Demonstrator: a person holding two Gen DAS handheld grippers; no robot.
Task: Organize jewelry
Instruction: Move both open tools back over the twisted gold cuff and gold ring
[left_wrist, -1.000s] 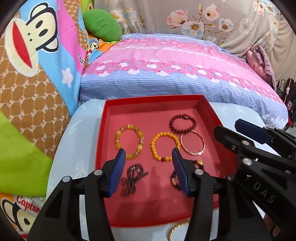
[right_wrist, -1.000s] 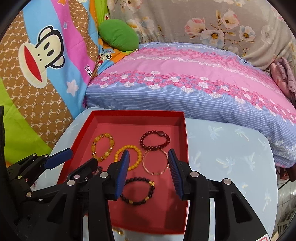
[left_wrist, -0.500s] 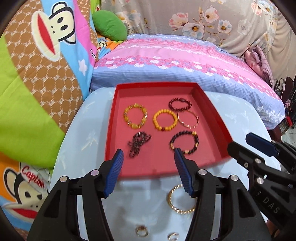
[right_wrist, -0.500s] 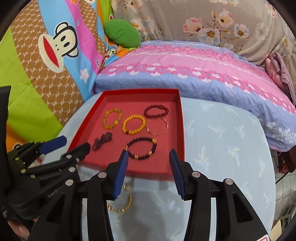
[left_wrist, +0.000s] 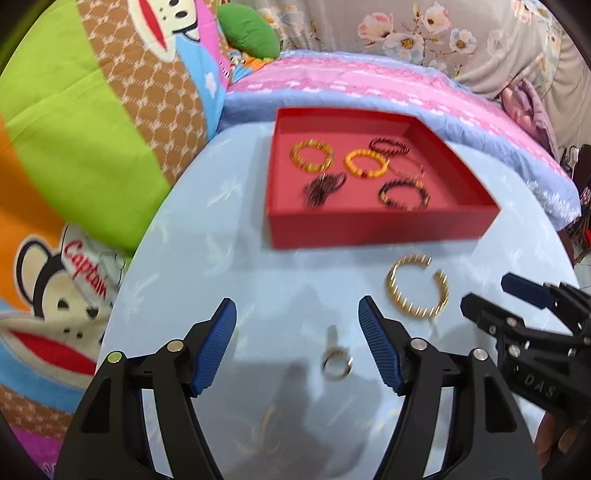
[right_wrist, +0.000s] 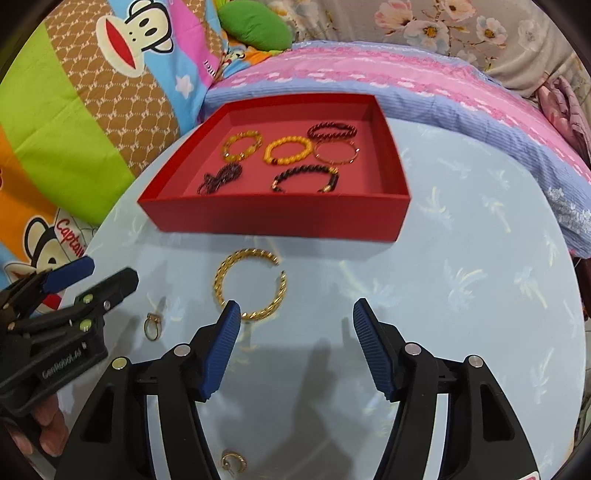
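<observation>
A red tray (left_wrist: 380, 225) (right_wrist: 277, 221) on the light blue table holds several bead bracelets and a dark chain. A twisted gold bangle (left_wrist: 417, 286) (right_wrist: 251, 282) lies on the table just in front of the tray. A small ring (left_wrist: 336, 363) (right_wrist: 153, 326) lies nearer me. Another small gold piece (right_wrist: 232, 461) lies at the near table edge. My left gripper (left_wrist: 297, 341) is open and empty, hovering over the ring. My right gripper (right_wrist: 295, 334) is open and empty, just behind the bangle.
A light blue round table (right_wrist: 461, 295) carries everything. A pink and blue striped bed (right_wrist: 406, 85) lies behind it. Cartoon monkey cushions (left_wrist: 92, 129) press against the table's left side.
Both grippers have pulled back from over the tray toward the near side of the table. The gold bangle and the ring have come into view. Both stayed open.
</observation>
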